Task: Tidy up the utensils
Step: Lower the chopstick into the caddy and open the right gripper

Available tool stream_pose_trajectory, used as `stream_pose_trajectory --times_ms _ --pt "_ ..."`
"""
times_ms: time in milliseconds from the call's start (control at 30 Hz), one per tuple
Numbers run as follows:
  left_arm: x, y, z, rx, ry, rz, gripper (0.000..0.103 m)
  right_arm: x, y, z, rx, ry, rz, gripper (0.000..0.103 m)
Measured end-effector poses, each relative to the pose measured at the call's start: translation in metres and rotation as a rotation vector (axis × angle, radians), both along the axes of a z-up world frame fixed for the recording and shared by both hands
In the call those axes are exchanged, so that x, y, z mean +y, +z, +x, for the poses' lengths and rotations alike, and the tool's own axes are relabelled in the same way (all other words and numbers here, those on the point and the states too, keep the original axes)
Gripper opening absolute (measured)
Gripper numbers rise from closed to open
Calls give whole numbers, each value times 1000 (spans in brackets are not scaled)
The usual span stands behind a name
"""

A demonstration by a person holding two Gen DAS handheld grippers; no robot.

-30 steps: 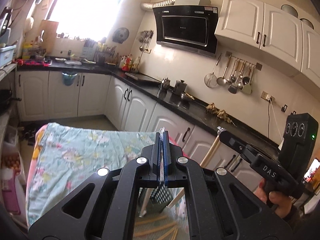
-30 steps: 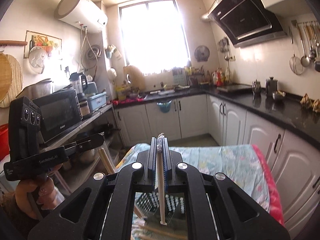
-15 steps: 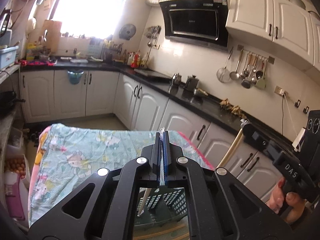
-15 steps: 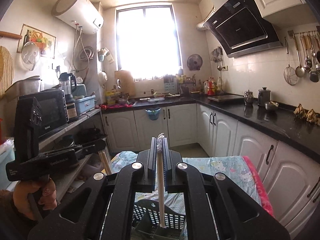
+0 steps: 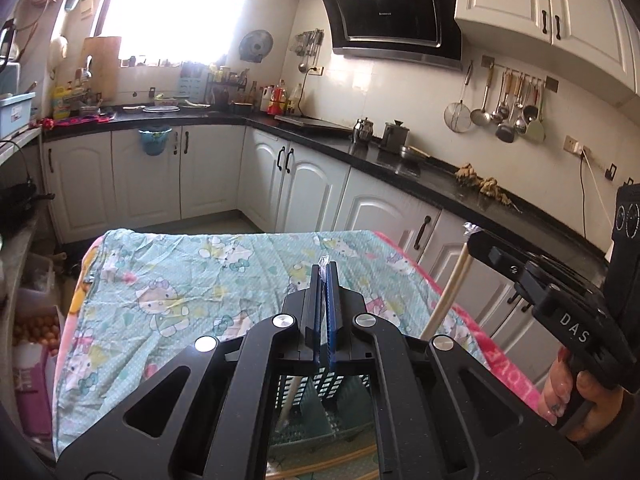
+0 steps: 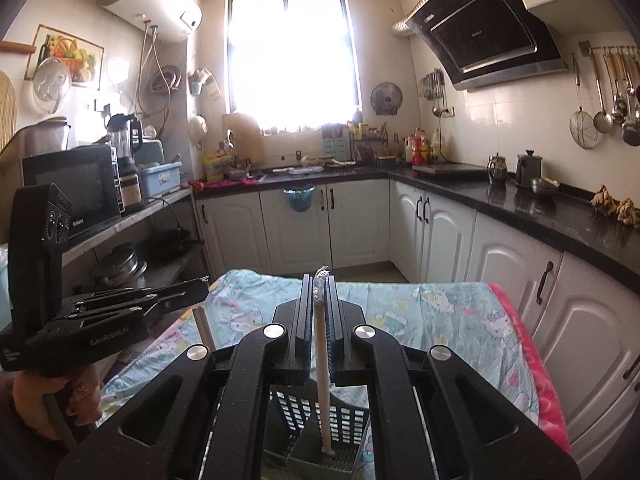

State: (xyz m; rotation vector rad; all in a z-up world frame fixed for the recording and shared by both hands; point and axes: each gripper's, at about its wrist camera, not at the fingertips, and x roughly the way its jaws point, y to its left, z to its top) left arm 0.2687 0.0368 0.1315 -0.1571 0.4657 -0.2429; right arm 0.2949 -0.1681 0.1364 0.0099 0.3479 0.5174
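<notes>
Currently you hold two chopsticks, one per gripper. Your right gripper (image 6: 319, 300) is clamped on one chopstick (image 6: 323, 384), which hangs with its tip over the green slotted basket (image 6: 340, 420) on the cartoon-print tablecloth (image 6: 440, 320). Your left gripper (image 5: 325, 296) is closed; its chopstick (image 6: 205, 326) shows below the fingers in the right view. Count: one basket; more sticks lying below it, number unclear. Risk: a tilted stick may strike the basket rim or a divider and skid out.
</notes>
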Motion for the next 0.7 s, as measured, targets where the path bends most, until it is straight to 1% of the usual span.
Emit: stream_pose_trajectory --times_ms 200,400,467,533,600,667,700 --pt "-3 -13 2 17 -8 6 0 8 -16 2 25 -15 -27 6" --pt "-1 -25 4 46 -18 -12 1 9 -29 6 55 -41 -43 8" --pt "-1 -28 3 53 -21 -16 1 8 -30 6 65 -47 -39 13" --pt "-1 -29 2 58 -20 -19 1 6 -32 6 66 -55 -35 23" --pt "0 -31 2 61 -19 -18 1 4 -33 5 66 -63 -36 29" --pt "0 -31 1 67 -13 -14 5 1 -34 5 69 -68 -35 33" --pt "1 -32 0 68 -11 -17 10 -1 -34 4 71 -68 -32 36"
